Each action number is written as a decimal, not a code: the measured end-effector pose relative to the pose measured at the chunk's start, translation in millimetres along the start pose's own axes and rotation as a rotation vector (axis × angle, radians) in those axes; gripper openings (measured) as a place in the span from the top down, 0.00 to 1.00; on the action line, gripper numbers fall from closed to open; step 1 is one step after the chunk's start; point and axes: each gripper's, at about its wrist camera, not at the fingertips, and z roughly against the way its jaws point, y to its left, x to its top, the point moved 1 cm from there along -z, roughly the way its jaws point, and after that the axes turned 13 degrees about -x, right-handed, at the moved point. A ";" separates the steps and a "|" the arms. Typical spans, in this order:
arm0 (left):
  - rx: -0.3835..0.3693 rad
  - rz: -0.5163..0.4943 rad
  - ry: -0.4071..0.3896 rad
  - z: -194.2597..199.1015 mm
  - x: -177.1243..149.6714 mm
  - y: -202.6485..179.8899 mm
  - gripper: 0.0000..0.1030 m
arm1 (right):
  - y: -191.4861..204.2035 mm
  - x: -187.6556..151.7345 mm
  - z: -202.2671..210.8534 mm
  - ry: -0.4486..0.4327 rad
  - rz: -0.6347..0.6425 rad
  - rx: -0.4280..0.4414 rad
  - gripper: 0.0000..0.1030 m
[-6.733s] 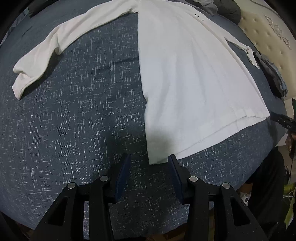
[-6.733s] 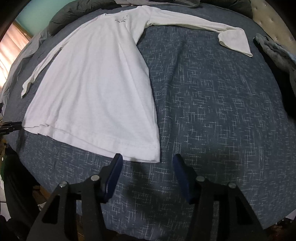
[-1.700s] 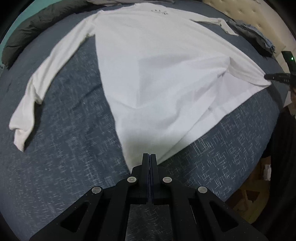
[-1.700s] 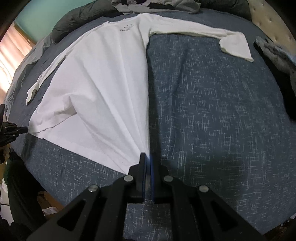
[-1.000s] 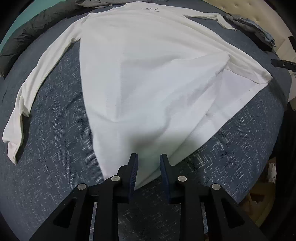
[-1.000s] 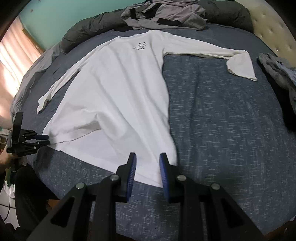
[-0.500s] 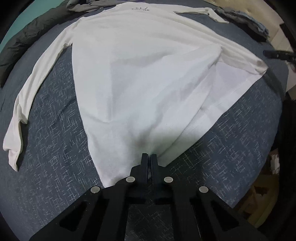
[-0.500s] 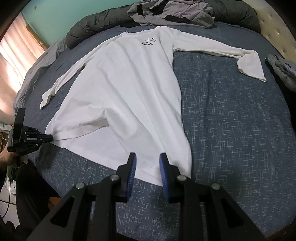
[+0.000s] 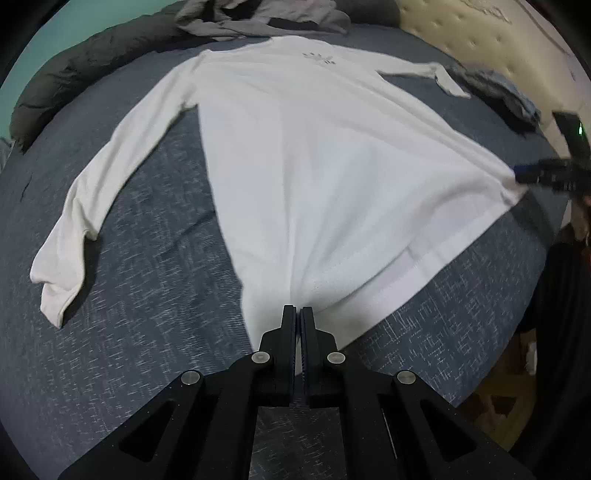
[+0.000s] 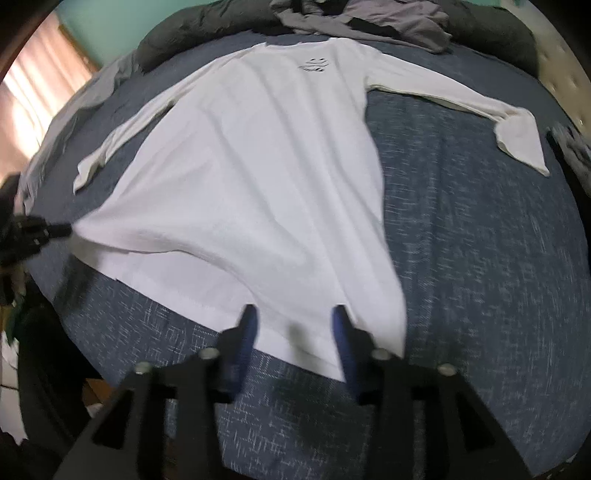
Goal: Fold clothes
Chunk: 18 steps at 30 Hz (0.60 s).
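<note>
A white long-sleeved shirt [image 9: 332, 166] lies face up on the blue bedcover [image 9: 147, 314], sleeves spread out. My left gripper [image 9: 298, 312] is shut on the near hem, and folds in the cloth run toward its tips. In the right wrist view that gripper [image 10: 55, 230] pinches the shirt's left hem corner, which is pulled taut. My right gripper [image 10: 293, 325] stands open over the shirt [image 10: 258, 177] at its right hem, with cloth lying between the blue pads. In the left wrist view the right gripper [image 9: 532, 173] sits at the far hem corner.
A dark grey duvet [image 9: 74, 85] and a heap of grey clothes [image 10: 369, 18] lie beyond the collar. More grey garments [image 9: 498, 92] sit by the tufted headboard [image 9: 480, 29]. The bed's edge drops off just behind both grippers.
The left gripper, open a second ago, has closed on the hem and drawn it taut. The right gripper's jaws have spread wider over the hem in the last half second.
</note>
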 end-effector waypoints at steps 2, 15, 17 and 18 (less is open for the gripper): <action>0.003 0.008 -0.012 2.4 5.7 7.2 0.98 | 11.5 1.8 -4.2 0.004 0.045 -0.010 0.54; -0.005 0.017 -0.038 3.6 3.1 13.7 0.98 | 44.5 -3.9 -40.3 0.027 0.250 -0.090 0.67; -0.004 0.016 -0.040 5.9 2.6 13.4 0.98 | 42.0 -4.3 -43.6 0.030 0.242 -0.078 0.82; -0.003 0.015 -0.042 7.1 2.3 13.2 0.98 | 42.0 -4.0 -42.6 0.027 0.242 -0.079 0.90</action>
